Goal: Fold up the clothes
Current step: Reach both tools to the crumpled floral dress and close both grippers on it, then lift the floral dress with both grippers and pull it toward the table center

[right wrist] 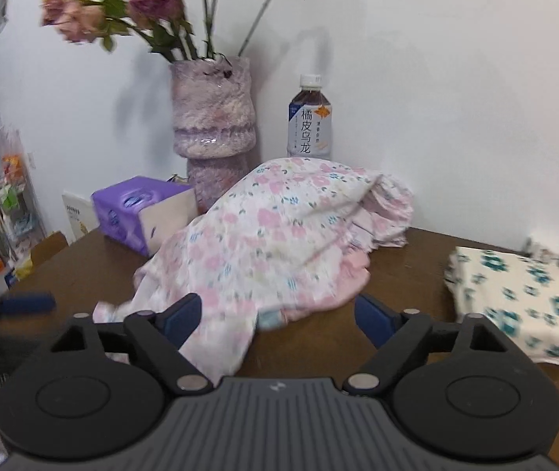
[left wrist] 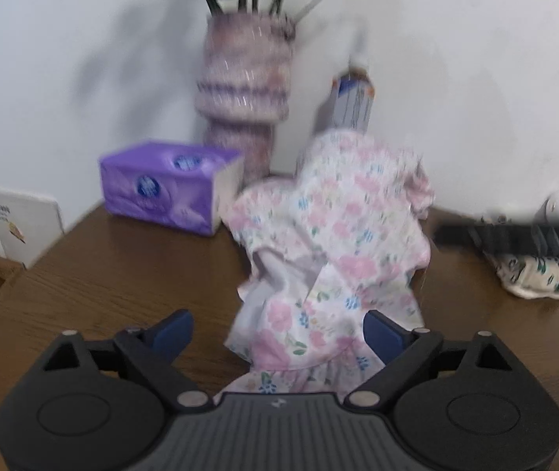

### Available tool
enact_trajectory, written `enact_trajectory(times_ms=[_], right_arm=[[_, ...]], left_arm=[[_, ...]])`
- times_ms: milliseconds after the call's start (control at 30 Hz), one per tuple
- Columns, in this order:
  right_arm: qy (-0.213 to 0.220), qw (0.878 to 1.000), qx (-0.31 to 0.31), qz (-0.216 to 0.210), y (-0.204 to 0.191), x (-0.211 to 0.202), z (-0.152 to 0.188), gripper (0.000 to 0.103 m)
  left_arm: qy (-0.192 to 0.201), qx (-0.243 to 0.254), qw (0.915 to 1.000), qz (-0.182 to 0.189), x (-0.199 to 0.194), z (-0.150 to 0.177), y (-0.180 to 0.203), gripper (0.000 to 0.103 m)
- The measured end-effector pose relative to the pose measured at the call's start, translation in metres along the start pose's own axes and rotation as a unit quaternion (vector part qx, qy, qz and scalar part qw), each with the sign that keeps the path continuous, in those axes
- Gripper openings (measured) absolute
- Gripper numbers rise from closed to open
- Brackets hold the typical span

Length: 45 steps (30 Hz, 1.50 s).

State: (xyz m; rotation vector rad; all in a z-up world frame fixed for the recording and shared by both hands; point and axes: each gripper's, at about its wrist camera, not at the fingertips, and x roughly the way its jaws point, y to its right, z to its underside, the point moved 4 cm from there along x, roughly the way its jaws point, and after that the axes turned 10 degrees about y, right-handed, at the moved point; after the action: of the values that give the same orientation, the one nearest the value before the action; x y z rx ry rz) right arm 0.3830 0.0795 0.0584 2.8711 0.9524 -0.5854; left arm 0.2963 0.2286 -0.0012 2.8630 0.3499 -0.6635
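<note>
A crumpled pink floral garment [left wrist: 330, 243] lies heaped on the brown wooden table [left wrist: 122, 274], its near end reaching between my left gripper's [left wrist: 279, 331] blue pads, which stand wide apart and do not squeeze it. In the right wrist view the same garment [right wrist: 263, 243] spreads toward my right gripper [right wrist: 279, 316], also open, with the left finger over the cloth's edge and bare table under the right one. The right gripper shows as a blurred black shape [left wrist: 515, 235] at the right of the left wrist view. The left gripper's blue finger [right wrist: 24, 302] shows at the left of the right wrist view.
A folded cream cloth with teal flowers [right wrist: 523, 298] sits at the table's right. Against the white wall stand a pink vase with flowers [right wrist: 212, 125], a tea bottle [right wrist: 311, 117] and a purple tissue box [left wrist: 169, 184]. A white card [left wrist: 20, 216] and cardboard box sit off the left edge.
</note>
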Motion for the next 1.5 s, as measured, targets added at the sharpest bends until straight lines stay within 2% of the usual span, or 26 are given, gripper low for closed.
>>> enact_trajectory(times_ms=[167, 233, 267, 300, 333, 367, 433, 500, 633, 767, 1000, 1167, 1300, 1500], right_arm=[[-0.022, 0.999, 0.045, -0.002, 0.001, 0.061, -0.007, 0.080], [-0.034, 0.998, 0.061, -0.006, 0.000, 0.081, -0.007, 0.072], [-0.040, 0.997, 0.069, -0.008, 0.000, 0.091, -0.007, 0.069], [-0.048, 0.996, 0.073, -0.011, -0.001, 0.098, -0.005, 0.058], [-0.057, 0.995, 0.075, -0.013, -0.003, 0.104, -0.003, 0.041], [-0.070, 0.994, 0.081, -0.016, -0.004, 0.109, 0.000, 0.033], [-0.079, 0.992, 0.097, -0.018, -0.005, 0.110, 0.005, 0.009], [-0.065, 0.992, 0.109, -0.022, -0.005, 0.101, 0.004, 0.003], [-0.023, 0.994, 0.104, -0.034, -0.009, 0.075, -0.011, 0.000], [0.019, 0.991, 0.121, -0.056, -0.011, 0.040, -0.038, 0.000], [0.112, 0.983, 0.124, -0.076, -0.010, -0.050, -0.095, 0.000], [0.162, 0.979, 0.100, -0.072, -0.007, -0.134, -0.129, 0.000], [0.195, 0.975, 0.086, -0.064, -0.005, -0.211, -0.141, 0.000], [0.236, 0.967, 0.061, -0.071, -0.012, -0.334, -0.142, 0.000]], left_arm=[[-0.027, 0.025, 0.9990, 0.024, 0.023, 0.000, -0.001, 0.085], [-0.033, 0.029, 0.9987, 0.023, 0.030, 0.000, -0.003, 0.075], [-0.036, 0.030, 0.9986, 0.025, 0.032, 0.000, -0.004, 0.065], [-0.039, 0.030, 0.9984, 0.027, 0.034, 0.000, -0.005, 0.059], [-0.042, 0.027, 0.9982, 0.033, 0.034, 0.000, -0.007, 0.055], [-0.043, 0.018, 0.9980, 0.042, 0.033, -0.001, -0.008, 0.047], [-0.041, 0.008, 0.9979, 0.049, 0.029, -0.003, -0.010, 0.034], [-0.033, 0.018, 0.9980, 0.051, 0.025, -0.004, -0.008, 0.012], [-0.007, 0.026, 0.9971, 0.071, 0.012, -0.009, 0.001, 0.003], [0.049, 0.015, 0.9913, 0.121, -0.024, -0.028, 0.014, 0.002], [0.143, -0.017, 0.9755, 0.166, -0.118, -0.069, 0.044, 0.002], [0.200, 0.015, 0.9609, 0.192, -0.201, -0.093, 0.082, 0.002], [0.244, 0.043, 0.9472, 0.204, -0.276, -0.102, 0.104, 0.002], [0.293, 0.078, 0.9187, 0.253, -0.392, -0.093, 0.110, 0.002]])
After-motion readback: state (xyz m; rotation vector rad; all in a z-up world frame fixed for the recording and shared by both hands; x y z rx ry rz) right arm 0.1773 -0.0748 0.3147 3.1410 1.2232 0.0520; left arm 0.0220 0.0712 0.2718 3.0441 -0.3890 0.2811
